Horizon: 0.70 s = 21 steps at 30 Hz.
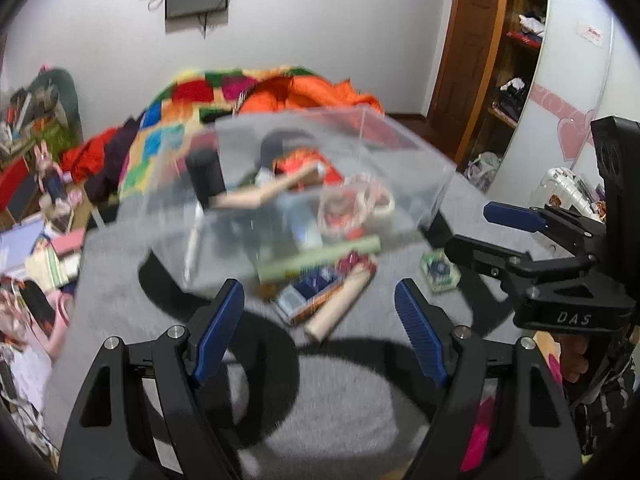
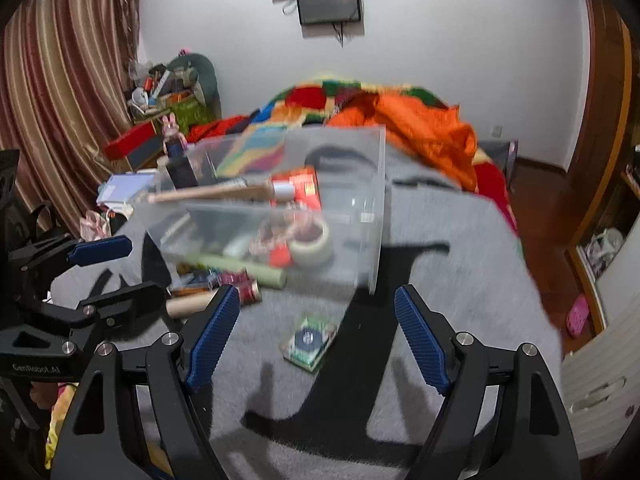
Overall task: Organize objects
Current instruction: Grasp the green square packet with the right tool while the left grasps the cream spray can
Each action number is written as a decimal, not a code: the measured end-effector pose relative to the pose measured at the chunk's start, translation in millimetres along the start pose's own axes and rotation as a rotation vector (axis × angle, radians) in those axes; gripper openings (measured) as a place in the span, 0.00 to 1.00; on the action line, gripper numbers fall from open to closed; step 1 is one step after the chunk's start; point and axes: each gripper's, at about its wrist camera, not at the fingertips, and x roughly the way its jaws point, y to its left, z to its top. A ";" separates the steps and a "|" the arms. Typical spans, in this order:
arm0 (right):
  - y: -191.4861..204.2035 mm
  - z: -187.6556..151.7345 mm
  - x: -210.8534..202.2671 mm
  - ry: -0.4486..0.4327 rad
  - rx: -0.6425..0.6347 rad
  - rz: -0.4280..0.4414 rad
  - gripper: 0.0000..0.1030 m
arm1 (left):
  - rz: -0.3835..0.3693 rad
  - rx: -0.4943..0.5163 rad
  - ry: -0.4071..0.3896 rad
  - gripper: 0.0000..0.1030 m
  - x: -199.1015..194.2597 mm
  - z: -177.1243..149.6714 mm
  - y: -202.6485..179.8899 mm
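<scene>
A clear plastic box stands on the grey blanket, blurred. Inside it lie a wooden-handled brush, a red carton and a tape roll. At its near side lie a green tube, a cardboard roll and a small green-and-blue packet. My left gripper hovers open just short of the box's left part. My right gripper is open over the packet, with nothing between its pads.
Beyond the box the bed holds a patchwork quilt and an orange cover. Cluttered books and toys crowd the left side. A wooden door and shelves stand at the right, and a striped curtain hangs far left.
</scene>
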 end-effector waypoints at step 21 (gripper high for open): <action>-2.8 -25.7 27.2 0.089 -0.007 0.015 0.24 | -0.113 -0.054 0.084 0.35 26.0 -26.7 -7.9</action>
